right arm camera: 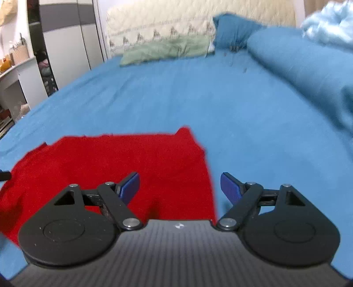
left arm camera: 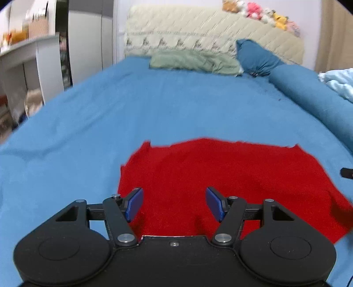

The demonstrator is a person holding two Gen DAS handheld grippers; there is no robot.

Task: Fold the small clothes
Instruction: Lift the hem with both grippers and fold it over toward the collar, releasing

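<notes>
A red cloth (left arm camera: 220, 176) lies spread flat on the blue bed sheet (left arm camera: 154, 110). My left gripper (left arm camera: 174, 204) hovers over the cloth's near left part, open, with nothing between its blue pads (left arm camera: 134, 204). In the right wrist view the same red cloth (right arm camera: 121, 165) fills the lower left. My right gripper (right arm camera: 179, 188) stands open at the cloth's near right edge: the left pad (right arm camera: 130, 187) is over the red fabric and the right pad (right arm camera: 229, 189) is over the bare sheet (right arm camera: 242, 121). Neither gripper holds the cloth.
At the bed's head lie a green pillow (left arm camera: 194, 61) and a blue pillow (left arm camera: 256, 57) against a cream quilted headboard (left arm camera: 198, 28) topped with plush toys (left arm camera: 260, 11). A rolled blue blanket (left arm camera: 313, 99) runs along the right. A white desk (left arm camera: 33, 61) stands left.
</notes>
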